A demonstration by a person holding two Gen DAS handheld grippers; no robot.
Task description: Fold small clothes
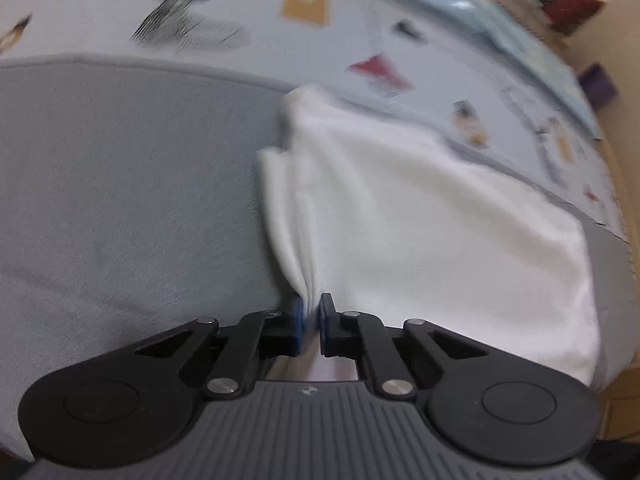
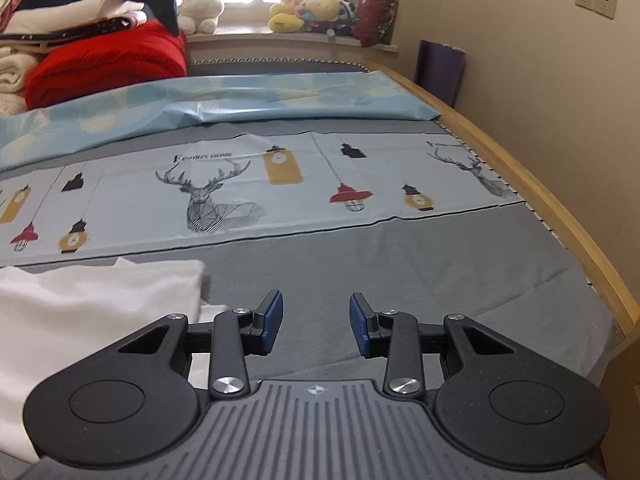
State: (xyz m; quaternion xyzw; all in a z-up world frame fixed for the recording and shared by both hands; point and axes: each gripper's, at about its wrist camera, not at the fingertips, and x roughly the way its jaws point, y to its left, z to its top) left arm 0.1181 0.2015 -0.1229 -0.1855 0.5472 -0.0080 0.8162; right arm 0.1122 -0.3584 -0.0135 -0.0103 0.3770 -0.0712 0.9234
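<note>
Your left gripper (image 1: pixel 311 314) pinches a bunched corner of the white garment (image 1: pixel 420 216), which spreads toward the right of the left wrist frame over the grey bedspread (image 1: pixel 120 200). Your right gripper (image 2: pixel 316 324) stands partly open, empty, garment at lower left

garment (image 1: pixel 420 220) white | bedsheet (image 2: pixel 400 264) grey, deer/lantern print | blanket (image 2: pixel 108 60) red

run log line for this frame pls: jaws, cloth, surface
left gripper: jaws shut on white garment, gathered edge | right gripper: jaws open, empty | garment on grey bed cover
</note>
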